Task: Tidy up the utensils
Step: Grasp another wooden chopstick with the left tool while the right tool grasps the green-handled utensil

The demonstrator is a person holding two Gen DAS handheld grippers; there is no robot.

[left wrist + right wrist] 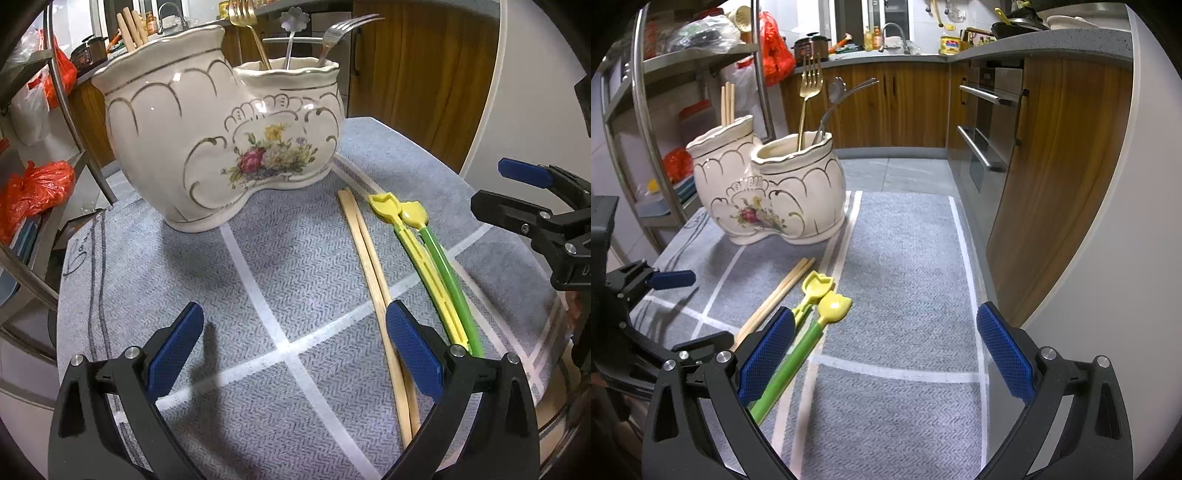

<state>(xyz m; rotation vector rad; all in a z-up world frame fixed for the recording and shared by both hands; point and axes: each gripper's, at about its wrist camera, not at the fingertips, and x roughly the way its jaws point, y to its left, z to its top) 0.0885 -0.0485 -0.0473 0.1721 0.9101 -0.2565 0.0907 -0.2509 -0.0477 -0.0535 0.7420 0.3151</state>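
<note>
Ceramic holder (221,140), far left on grey mat (295,288) (forks inside). Chopsticks (373,280) and yellow spoons (413,243) lie near right. Left gripper (295,354), right gripper (886,354): both released, empty.

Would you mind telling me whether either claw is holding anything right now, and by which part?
Nothing is held: the left claw and right claw are both open and empty above the grey mat.
</note>
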